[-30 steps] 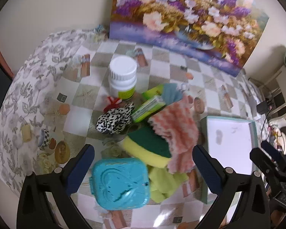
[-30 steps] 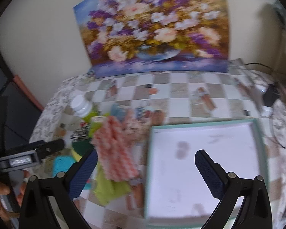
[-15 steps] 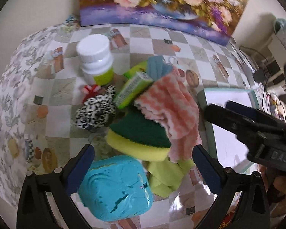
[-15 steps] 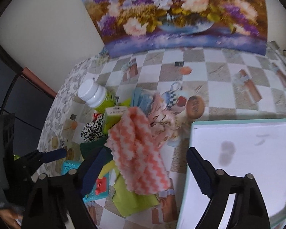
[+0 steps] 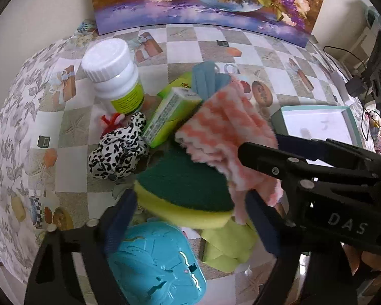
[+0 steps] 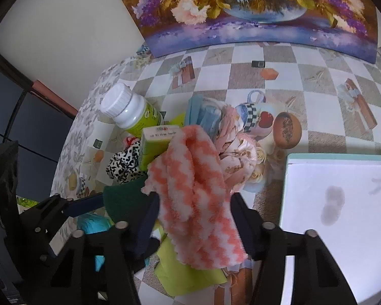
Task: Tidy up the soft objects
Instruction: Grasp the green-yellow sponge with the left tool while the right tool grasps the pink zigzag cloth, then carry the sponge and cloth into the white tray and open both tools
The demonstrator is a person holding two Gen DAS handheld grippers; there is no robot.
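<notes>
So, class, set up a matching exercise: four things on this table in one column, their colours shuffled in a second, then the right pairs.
Things:
1. sponge
2. fluffy cloth
3. scrunchie
4. bottle cap

Colours:
A. black and white spots
B. white
C. green over yellow
D. orange and white zigzag

Pairs: 1-C, 2-D, 3-A, 4-B

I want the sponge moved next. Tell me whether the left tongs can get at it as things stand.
Probably yes: the left tongs straddle the sponge, jaws closing in. The pink cloth draped over its far side and the right tongs crowd it.
</notes>
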